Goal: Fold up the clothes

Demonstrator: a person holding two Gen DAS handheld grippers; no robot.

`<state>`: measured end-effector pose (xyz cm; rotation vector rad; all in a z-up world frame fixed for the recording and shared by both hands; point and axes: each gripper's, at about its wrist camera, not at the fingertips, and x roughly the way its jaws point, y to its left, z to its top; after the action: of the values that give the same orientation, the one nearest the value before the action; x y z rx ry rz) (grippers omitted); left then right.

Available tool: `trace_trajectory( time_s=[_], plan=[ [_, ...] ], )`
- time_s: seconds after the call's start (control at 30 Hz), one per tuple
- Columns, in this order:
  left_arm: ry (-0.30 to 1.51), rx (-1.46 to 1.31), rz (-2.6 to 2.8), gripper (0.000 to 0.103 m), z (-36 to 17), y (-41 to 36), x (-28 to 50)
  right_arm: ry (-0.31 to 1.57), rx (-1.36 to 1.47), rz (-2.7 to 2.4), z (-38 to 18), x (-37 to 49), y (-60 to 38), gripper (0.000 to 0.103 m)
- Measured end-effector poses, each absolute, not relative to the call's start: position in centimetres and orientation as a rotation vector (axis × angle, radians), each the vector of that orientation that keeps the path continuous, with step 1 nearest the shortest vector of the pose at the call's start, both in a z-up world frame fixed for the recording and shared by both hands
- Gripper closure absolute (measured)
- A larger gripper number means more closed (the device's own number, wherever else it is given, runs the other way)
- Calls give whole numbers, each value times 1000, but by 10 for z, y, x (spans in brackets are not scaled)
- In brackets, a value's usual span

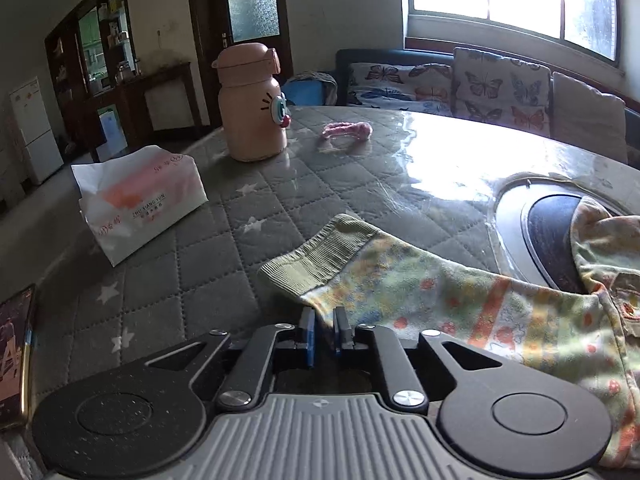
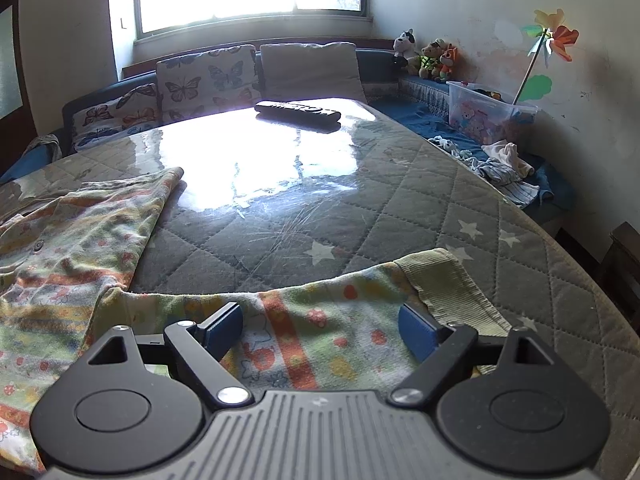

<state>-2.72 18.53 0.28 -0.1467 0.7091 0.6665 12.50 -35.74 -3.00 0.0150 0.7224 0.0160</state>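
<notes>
A child's floral button-up top lies on the quilted grey table cover (image 1: 208,280). In the left wrist view one sleeve (image 1: 420,292) with a ribbed green cuff (image 1: 320,252) runs left across the table. My left gripper (image 1: 324,322) holds the sleeve's near edge just behind the cuff, its jaws nearly together with fabric between the pads. In the right wrist view the other sleeve (image 2: 312,352) and its cuff (image 2: 444,284) lie flat. My right gripper (image 2: 320,330) is wide open just above it, pads apart on either side. The body of the top (image 2: 72,240) lies to the left.
A tissue pack (image 1: 140,204), a pink bottle (image 1: 252,104), a pink hair tie (image 1: 346,131) and a phone (image 1: 16,352) sit on the left part of the table. A round dark inset (image 1: 552,232) lies beside the top. A remote (image 2: 298,111) rests at the far edge.
</notes>
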Motion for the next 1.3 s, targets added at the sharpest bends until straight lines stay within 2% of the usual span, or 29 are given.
trace_trajectory(
  time_s=[0.33, 0.53, 0.67, 0.8, 1.0, 1.3],
  plan=[
    [729, -61, 695, 88, -4, 201, -12, 718, 9, 30, -32, 131, -354, 12],
    [740, -70, 686, 88, 12, 199, -11, 724, 16, 72, -21, 141, -352, 14],
    [701, -45, 546, 88, 32, 172, 8, 722, 24, 121, -10, 151, -347, 19],
    [671, -6, 396, 70, 44, 138, 43, 725, 32, 180, -2, 167, -336, 23],
    [662, 8, 205, 69, 50, 101, 110, 719, 15, 276, 7, 201, -309, 32],
    [772, -45, 75, 69, 26, 85, 194, 735, -25, 357, 2, 253, -272, 41]
  ],
)
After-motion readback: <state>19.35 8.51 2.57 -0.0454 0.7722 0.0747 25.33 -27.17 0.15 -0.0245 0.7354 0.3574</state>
